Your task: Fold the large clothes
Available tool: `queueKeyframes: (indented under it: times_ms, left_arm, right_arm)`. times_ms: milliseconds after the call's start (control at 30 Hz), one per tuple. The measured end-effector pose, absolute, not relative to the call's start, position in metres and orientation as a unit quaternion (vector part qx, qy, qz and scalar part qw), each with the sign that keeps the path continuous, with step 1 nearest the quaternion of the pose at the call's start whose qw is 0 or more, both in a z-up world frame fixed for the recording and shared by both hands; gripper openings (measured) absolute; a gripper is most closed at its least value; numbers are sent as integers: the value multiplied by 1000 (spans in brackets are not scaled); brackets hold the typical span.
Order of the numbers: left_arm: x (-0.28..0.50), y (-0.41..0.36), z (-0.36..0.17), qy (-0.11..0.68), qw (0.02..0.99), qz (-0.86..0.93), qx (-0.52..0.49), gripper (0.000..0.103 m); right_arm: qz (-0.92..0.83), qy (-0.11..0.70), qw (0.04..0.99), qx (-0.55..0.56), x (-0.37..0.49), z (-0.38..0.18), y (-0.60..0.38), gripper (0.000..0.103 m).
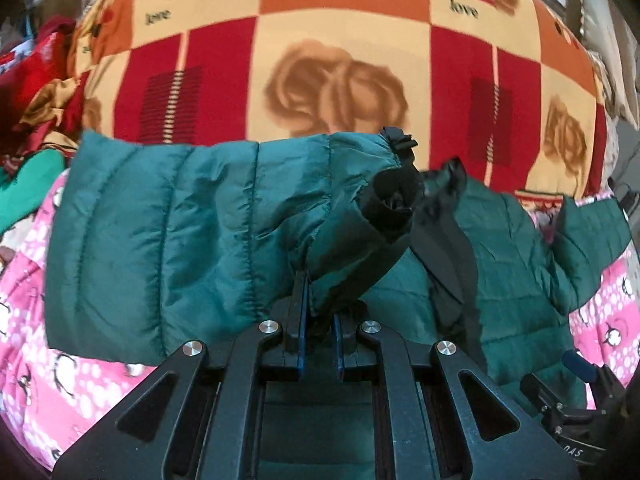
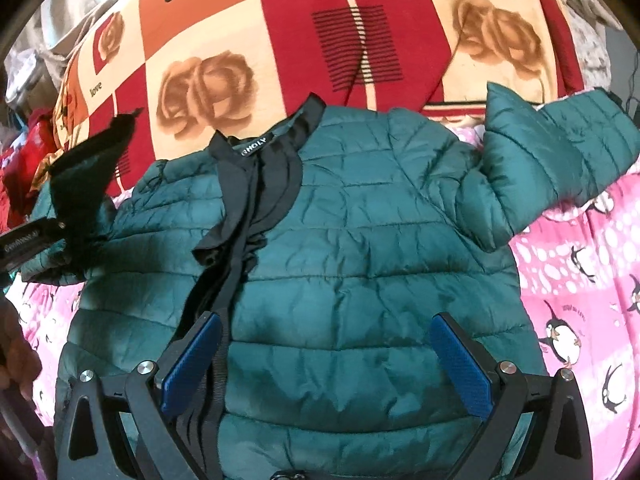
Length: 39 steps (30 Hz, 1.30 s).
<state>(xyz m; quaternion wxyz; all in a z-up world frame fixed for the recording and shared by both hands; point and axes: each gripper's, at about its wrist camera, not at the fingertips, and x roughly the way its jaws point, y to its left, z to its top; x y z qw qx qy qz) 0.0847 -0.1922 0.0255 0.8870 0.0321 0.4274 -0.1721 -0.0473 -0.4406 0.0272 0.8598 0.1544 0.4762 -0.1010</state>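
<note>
A dark green quilted puffer jacket lies front up on the bed, black collar toward the far side. Its right sleeve sticks out to the upper right. My left gripper is shut on the left sleeve near its black cuff and holds it lifted over the jacket body. My right gripper is open and empty, hovering above the jacket's lower body. The left gripper's body shows at the left edge of the right wrist view.
A pink penguin-print sheet lies under the jacket. A red, orange and cream rose-patterned blanket covers the bed beyond it. Red and green clothes are piled at the far left. The right gripper's body shows at the lower right of the left wrist view.
</note>
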Motion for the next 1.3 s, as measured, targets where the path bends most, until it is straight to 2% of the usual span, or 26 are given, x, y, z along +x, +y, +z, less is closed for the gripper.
queueKeyframes:
  times_ms: [700, 1000, 1100, 1200, 1267, 1300]
  left_arm:
    - [77, -302, -21, 464, 853, -227, 75, 9]
    - [80, -318, -29, 473, 846, -235, 73, 9]
    - [80, -312, -24, 483, 840, -240, 65, 15]
    - [77, -300, -15, 497, 827, -258, 38, 35]
    - [72, -288, -2, 493, 828, -267, 20, 54]
    - [68, -280, 7, 485, 832, -268, 16, 60]
  right_arm:
    - [-156, 493, 842, 155, -49, 0, -478, 103]
    - [-158, 502, 839, 142, -48, -5, -474, 103]
    - [-157, 502, 838, 143, -48, -5, -474, 103]
    - [-155, 502, 838, 146, -49, -5, -475, 103]
    - [-155, 503, 837, 150, -50, -5, -477, 103]
    - [-155, 504, 836, 154, -52, -4, -477, 103]
